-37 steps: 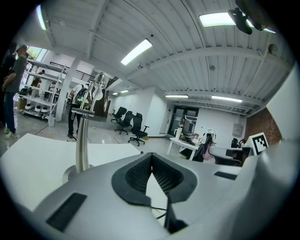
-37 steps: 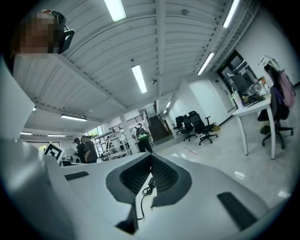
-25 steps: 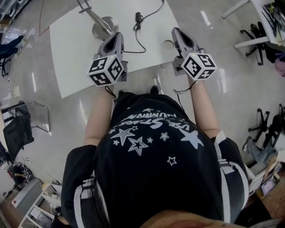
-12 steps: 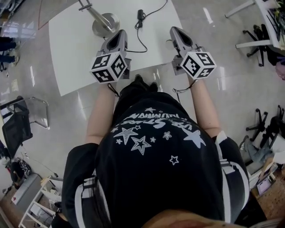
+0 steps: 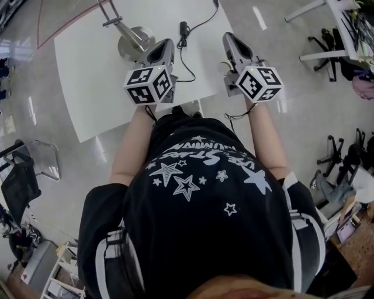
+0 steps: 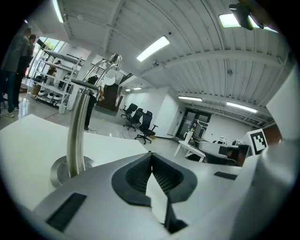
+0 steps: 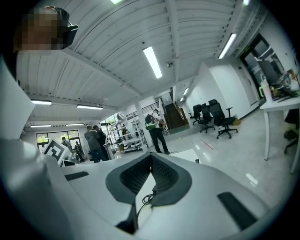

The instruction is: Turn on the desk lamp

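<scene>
Both left gripper and right gripper press ribbed jaws together over smooth white worktop near round-based steel lamp.

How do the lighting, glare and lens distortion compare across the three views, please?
Head view: even light, with bright streaks of glare on the glossy floor and the white table nearly washed out. Left gripper view: strong fisheye inside a dark round border, strip lights blown out, lamp post sharp. Right gripper view: same fisheye and border, evenly lit room, no hard shadows.
</scene>
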The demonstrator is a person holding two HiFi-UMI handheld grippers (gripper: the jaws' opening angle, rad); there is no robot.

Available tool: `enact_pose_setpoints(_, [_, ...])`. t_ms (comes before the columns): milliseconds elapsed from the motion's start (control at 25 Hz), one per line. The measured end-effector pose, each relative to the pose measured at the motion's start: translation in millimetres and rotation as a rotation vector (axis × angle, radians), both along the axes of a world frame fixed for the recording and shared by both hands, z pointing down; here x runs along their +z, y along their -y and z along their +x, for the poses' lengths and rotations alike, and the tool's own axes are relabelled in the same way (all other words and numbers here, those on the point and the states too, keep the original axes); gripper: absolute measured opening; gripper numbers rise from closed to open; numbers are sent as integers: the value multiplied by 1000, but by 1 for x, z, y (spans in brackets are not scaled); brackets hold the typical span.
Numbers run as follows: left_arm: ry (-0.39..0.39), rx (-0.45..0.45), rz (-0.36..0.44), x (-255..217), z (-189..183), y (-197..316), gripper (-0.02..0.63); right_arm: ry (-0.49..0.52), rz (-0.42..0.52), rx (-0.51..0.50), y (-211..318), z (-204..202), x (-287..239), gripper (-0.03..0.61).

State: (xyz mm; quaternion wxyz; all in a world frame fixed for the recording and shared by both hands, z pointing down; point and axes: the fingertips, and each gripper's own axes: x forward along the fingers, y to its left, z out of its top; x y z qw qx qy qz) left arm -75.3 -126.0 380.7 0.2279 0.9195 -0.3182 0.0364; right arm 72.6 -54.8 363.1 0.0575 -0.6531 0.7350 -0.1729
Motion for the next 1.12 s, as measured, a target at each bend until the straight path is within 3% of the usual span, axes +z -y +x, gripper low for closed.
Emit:
enact_pose_setpoints(600, [0, 8, -31, 17, -13, 33, 9, -16, -56, -50, 54, -31, 23, 5])
enact_pose_setpoints(880, [19, -44, -51, 28, 6, 40, 11, -10, -56, -143, 80, -22, 29, 5])
enact_pose_setpoints(1120, [103, -64, -90, 50, 43, 38, 12, 32, -80, -229, 99, 11, 42, 5])
